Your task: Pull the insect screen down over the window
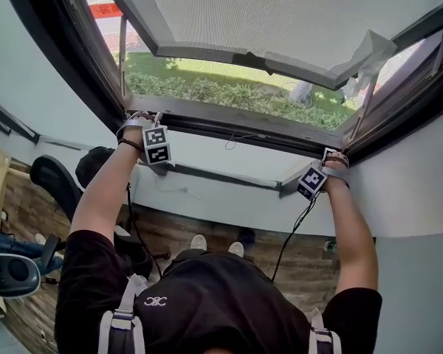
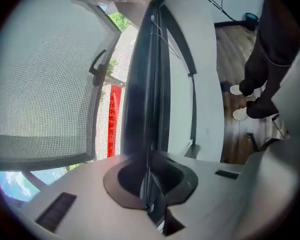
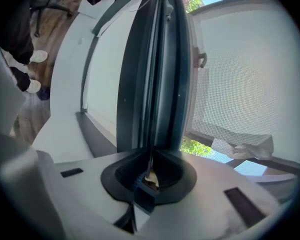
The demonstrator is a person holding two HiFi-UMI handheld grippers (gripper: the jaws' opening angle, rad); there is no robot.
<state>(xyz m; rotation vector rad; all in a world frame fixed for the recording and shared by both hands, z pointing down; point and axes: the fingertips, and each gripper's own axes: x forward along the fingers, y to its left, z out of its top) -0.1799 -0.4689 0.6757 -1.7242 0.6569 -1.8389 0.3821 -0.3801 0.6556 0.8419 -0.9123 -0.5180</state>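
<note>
Landmark: dark rail (image 1: 236, 120) along the lower edge of the window opening; all places below are given from it.
Left claw (image 1: 153, 135): at the rail's left end, jaws closed down onto the rail's thin edge, no gap showing either side of it.
Right claw (image 1: 316, 175): at the rail's right end, jaws likewise pinched shut on the rail.
Insect screen (image 1: 280, 9): grey mesh in a grey frame, up above the rail and well apart from both claws. Its bottom bar hangs clear of the rail, so an open band lies between them.
Through the open band: hedge (image 1: 229, 94) and grass beyond the rail.
Head view only: both arms reaching to the rail at once, the white ledge (image 1: 229, 157) just under the rail, a black office chair (image 1: 55, 179) and wooden floor far below it.
Left gripper view only: the rail (image 2: 147, 84) runs straight away from the left claw (image 2: 150, 194), mesh (image 2: 45, 84) on its outdoor side, and a red banner (image 2: 113, 119) shows between mesh and rail.
Right gripper view only: the rail (image 3: 152, 74) enters the right claw (image 3: 147, 184). A small tan scrap sits in the jaw throat; I cannot tell what it is.
Screen handle (image 3: 202, 60): dark, on the mesh frame beside the rail.
White crumpled sheet (image 3: 245, 146): hangs on the screen frame's corner, outdoor side of the rail.
</note>
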